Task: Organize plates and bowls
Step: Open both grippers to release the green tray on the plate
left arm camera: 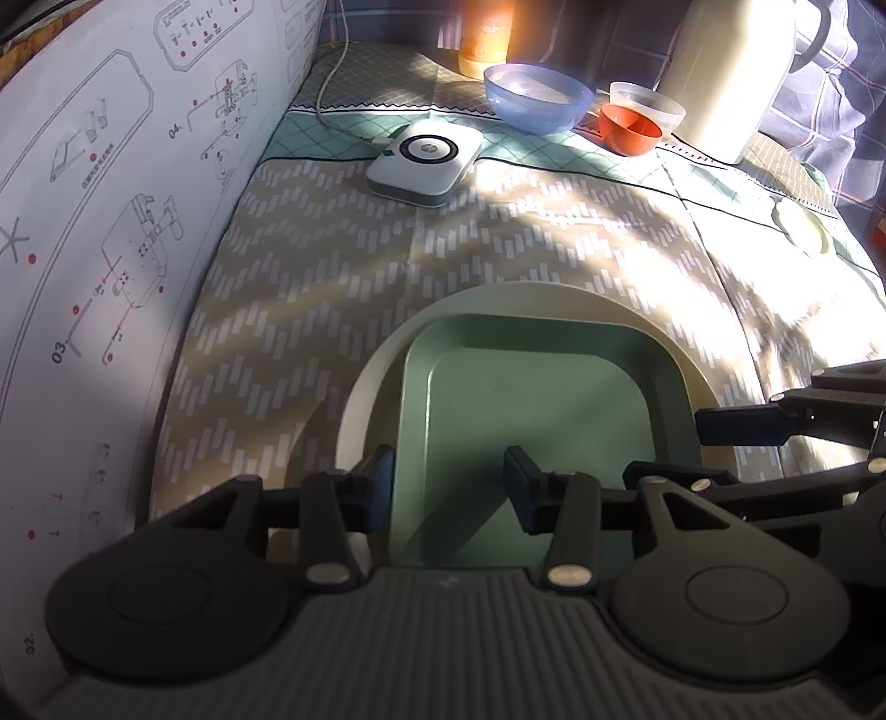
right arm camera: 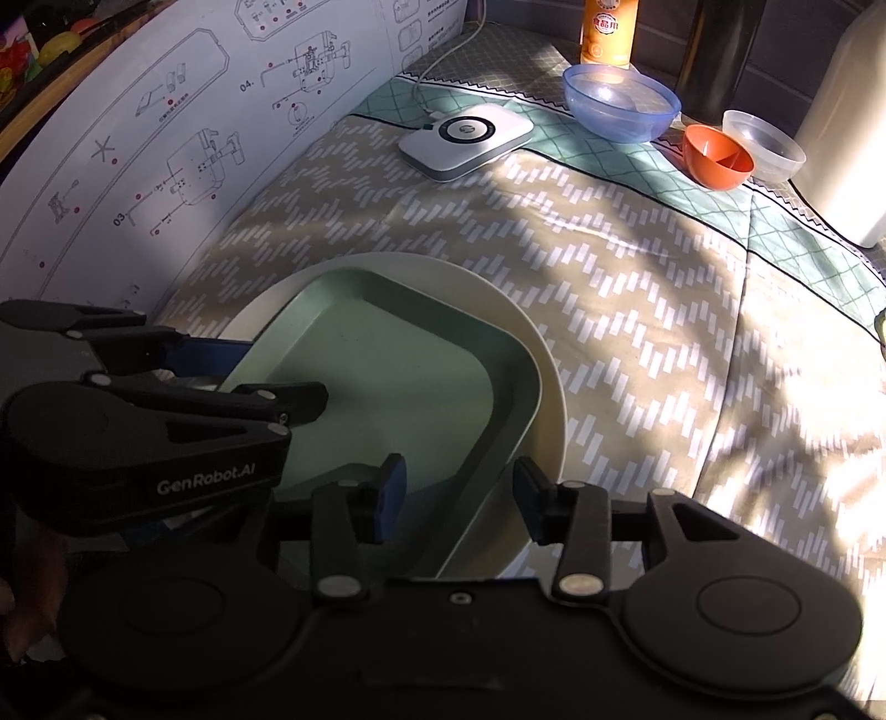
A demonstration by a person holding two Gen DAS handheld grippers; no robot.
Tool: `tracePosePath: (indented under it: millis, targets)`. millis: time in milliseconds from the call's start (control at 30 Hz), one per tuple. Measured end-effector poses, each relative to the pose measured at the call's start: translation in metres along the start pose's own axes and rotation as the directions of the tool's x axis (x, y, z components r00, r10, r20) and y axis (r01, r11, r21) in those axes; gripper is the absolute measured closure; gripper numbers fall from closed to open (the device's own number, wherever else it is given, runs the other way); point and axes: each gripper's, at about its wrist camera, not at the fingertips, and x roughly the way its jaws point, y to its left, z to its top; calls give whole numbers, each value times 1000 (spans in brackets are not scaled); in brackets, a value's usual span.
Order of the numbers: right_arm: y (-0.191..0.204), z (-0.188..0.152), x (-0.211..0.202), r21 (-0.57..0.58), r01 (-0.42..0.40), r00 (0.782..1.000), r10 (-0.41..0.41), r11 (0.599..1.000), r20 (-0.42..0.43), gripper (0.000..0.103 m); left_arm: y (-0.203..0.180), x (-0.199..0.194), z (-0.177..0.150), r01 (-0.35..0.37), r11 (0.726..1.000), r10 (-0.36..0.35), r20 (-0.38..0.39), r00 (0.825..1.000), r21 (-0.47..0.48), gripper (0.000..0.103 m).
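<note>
A green square plate [left arm camera: 531, 415] lies on a round cream plate [left arm camera: 487, 302] on the patterned cloth; both show in the right wrist view too, the green plate [right arm camera: 387, 387] on the cream plate [right arm camera: 531, 354]. My left gripper [left arm camera: 448, 487] is open over the green plate's near left edge, one finger on each side of the rim. My right gripper [right arm camera: 459, 498] is open over the green plate's near right edge. A blue bowl [left arm camera: 537, 97], an orange bowl [left arm camera: 628, 128] and a clear bowl [left arm camera: 648, 105] stand at the back.
A white device [left arm camera: 423, 160] with a cable lies at the back. An orange bottle [right arm camera: 608, 30] and a cream jug [left arm camera: 731, 72] stand behind the bowls. A printed instruction sheet [left arm camera: 111, 221] forms a wall on the left.
</note>
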Motion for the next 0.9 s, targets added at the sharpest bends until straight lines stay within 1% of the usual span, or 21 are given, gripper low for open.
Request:
tracePosePath:
  millis: [33, 100, 167, 200, 233, 267, 300, 333, 367, 400, 433, 533, 633, 900]
  targets:
    - [-1, 0, -1, 1, 3, 1000, -3, 1000, 3, 56, 0, -1, 0, -1, 1000, 1, 1, 1000, -4, 59]
    - [-5, 2, -5, 20, -7, 1000, 7, 1000, 19, 52, 2, -7, 1, -2, 1000, 2, 12, 1000, -16, 53]
    - [-12, 4, -15, 39, -5, 999, 3, 999, 54, 45, 5, -15, 4, -7, 999, 8, 32, 999, -40, 41]
    - [-15, 4, -19, 45, 4, 997, -7, 999, 74, 36, 9, -21, 6, -7, 998, 9, 45, 999, -58, 33]
    - [-19, 5, -24, 56, 8, 996, -13, 998, 94, 28, 12, -25, 8, -11, 997, 15, 55, 998, -70, 29]
    - [-22, 5, -27, 67, 7, 994, -14, 998, 106, 26, 13, -28, 8, -18, 997, 23, 63, 998, -78, 17]
    - [-27, 5, -30, 82, 4, 993, -14, 997, 114, 22, 15, -31, 9, -30, 996, 37, 75, 996, -88, 9]
    - [-29, 4, -32, 92, 5, 993, -16, 996, 116, 15, 17, -32, 9, -43, 995, 51, 83, 995, -95, 6]
    - [-32, 3, -33, 100, 13, 993, -25, 995, 115, 10, 18, -33, 9, -46, 994, 55, 85, 995, -98, 3]
    - [-33, 2, -33, 103, 22, 993, -34, 994, 112, 2, 18, -33, 9, -46, 994, 54, 81, 995, -102, 2]
    - [-34, 1, -34, 104, 32, 993, -43, 994, 110, 0, 18, -32, 9, -45, 994, 52, 75, 996, -102, 2]
    - [-36, -3, -34, 104, 43, 994, -53, 994, 92, 0, 13, -30, 6, -61, 995, 66, 57, 996, -84, 1]
    - [-36, -6, -35, 114, 45, 994, -55, 992, 94, 0, 8, -29, 5, -71, 995, 74, 43, 996, -69, 0]
    - [-42, -14, -42, 141, 45, 994, -59, 989, 96, 0, 4, -27, 7, -84, 994, 84, 4, 996, -68, 0]
